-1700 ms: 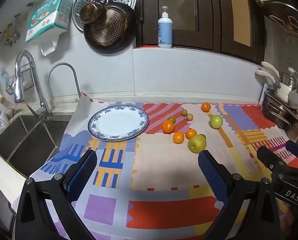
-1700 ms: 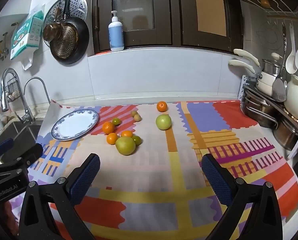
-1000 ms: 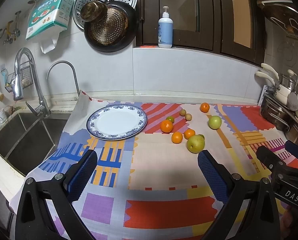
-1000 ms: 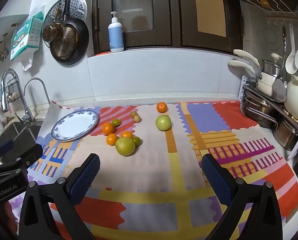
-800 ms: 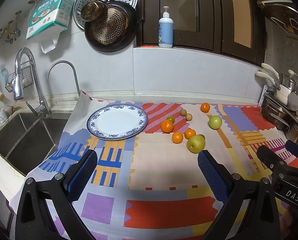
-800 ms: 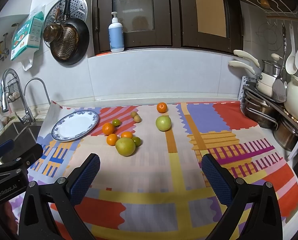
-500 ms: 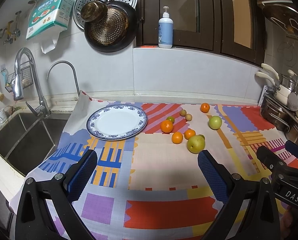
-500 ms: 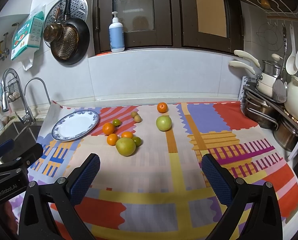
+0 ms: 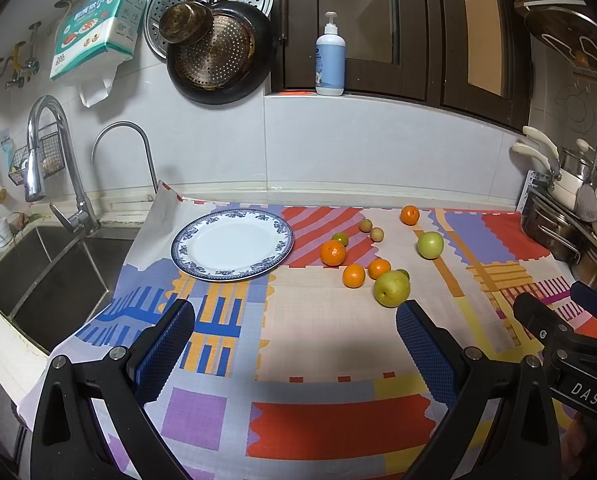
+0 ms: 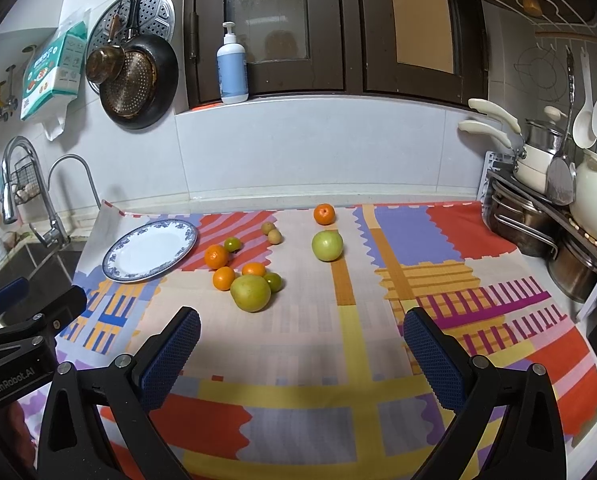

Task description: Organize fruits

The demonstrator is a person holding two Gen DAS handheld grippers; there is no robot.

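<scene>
A blue-rimmed white plate [image 9: 186, 250] [image 10: 114, 270] lies empty on the colourful mat, left of the fruit. Several small oranges [image 9: 332, 252] [image 10: 216, 256], a yellow-green pear [image 9: 392, 288] [image 10: 250, 293], a green apple [image 9: 430, 245] [image 10: 327, 245], small green citrus and two brown longans [image 9: 370, 229] lie scattered right of the plate. One orange [image 10: 324, 214] sits apart at the back. My left gripper [image 9: 294, 344] is open and empty, near the mat's front. My right gripper [image 10: 302, 348] is open and empty, just short of the pear.
A steel sink [image 9: 30, 276] with taps lies left of the mat. Stacked pots and pans [image 10: 538, 216] stand at the right edge. A soap bottle [image 10: 232, 70] stands on the window ledge; pans hang on the wall [image 9: 218, 56].
None beyond slight camera sway; the fruit and plate stay put and both grippers remain open.
</scene>
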